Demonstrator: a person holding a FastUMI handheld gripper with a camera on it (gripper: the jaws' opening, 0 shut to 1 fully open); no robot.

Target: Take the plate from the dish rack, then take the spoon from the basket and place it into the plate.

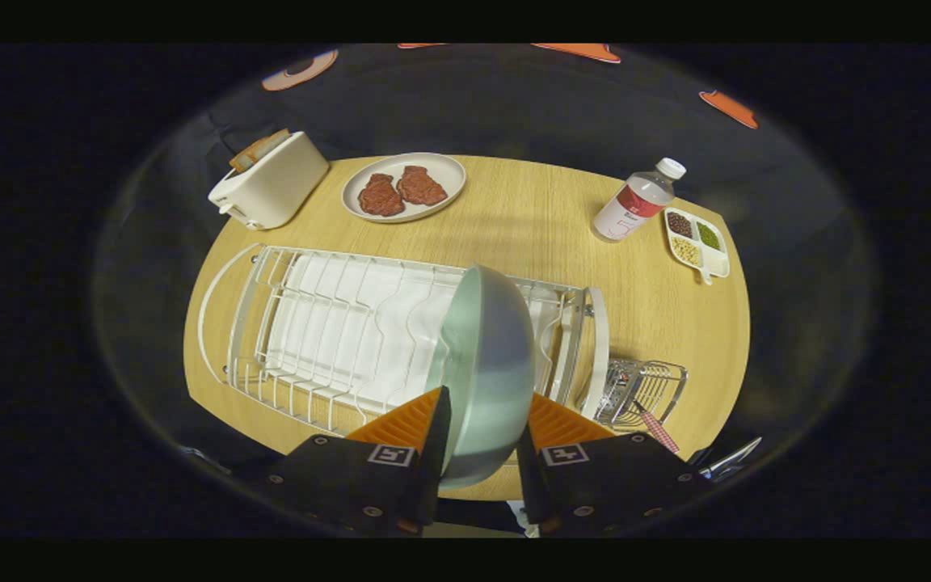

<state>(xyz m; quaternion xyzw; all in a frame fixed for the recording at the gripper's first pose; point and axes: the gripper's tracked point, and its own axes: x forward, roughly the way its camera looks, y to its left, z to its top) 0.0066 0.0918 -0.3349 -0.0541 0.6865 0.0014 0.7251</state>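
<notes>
A pale green plate (488,364) stands on edge between my two fingers, lifted above the right end of the white wire dish rack (328,323). My gripper (483,428) is shut on the plate's lower rim, one finger on each face. To the right of the rack sits a small metal wire basket (643,388). In it lies a spoon (659,432) with a red checked handle, pointing toward me.
The round wooden table (530,226) carries a white toaster (271,182) with bread at the far left, a plate of red meat (403,187), a plastic bottle (635,202) and a divided dish of beans (697,241) at the far right.
</notes>
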